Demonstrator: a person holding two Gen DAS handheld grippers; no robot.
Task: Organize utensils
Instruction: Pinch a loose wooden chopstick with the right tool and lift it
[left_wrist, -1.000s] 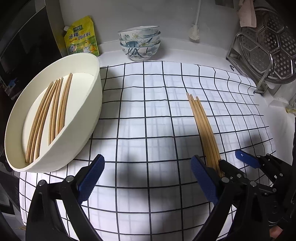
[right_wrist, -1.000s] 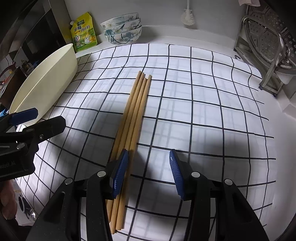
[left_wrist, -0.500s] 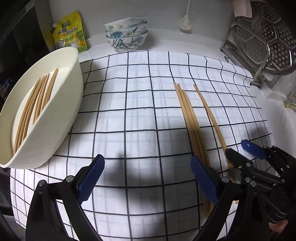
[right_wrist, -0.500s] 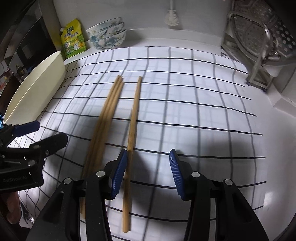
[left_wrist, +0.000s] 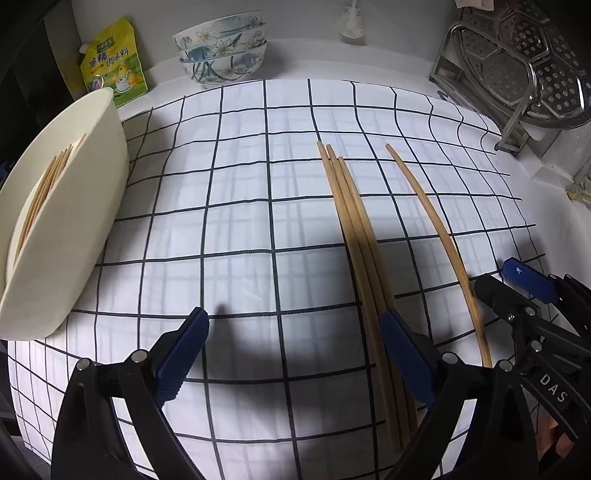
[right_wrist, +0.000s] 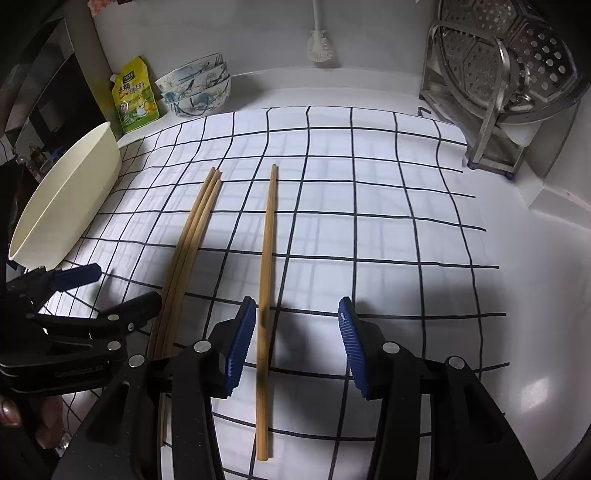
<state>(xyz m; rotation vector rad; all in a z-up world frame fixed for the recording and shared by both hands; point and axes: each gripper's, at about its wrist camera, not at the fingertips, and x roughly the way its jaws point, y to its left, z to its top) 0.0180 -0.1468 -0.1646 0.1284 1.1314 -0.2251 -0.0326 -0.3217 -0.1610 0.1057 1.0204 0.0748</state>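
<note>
Three wooden chopsticks (left_wrist: 351, 221) lie bunched on the checked cloth; they also show in the right wrist view (right_wrist: 194, 229). A single chopstick (left_wrist: 428, 214) lies apart to their right, and in the right wrist view (right_wrist: 266, 251) it runs between my right gripper's open jaws, near the left pad. My right gripper (right_wrist: 297, 347) is open and low over the cloth. My left gripper (left_wrist: 295, 358) is open and empty, its right finger over the bunch. A cream oval tub (left_wrist: 70, 221) at the left holds several chopsticks (left_wrist: 44, 184).
Stacked patterned bowls (left_wrist: 221, 48) and a yellow pouch (left_wrist: 112, 62) stand at the back. A steel rack with a steamer plate (right_wrist: 517, 74) stands at the back right. The checked cloth (left_wrist: 240, 184) covers the white counter, whose edge is close at the front.
One chopstick has been slid right, away from the bunch, and now lies inside my right gripper's open jaws. Both grippers shifted right; the tub sits further left in view.
</note>
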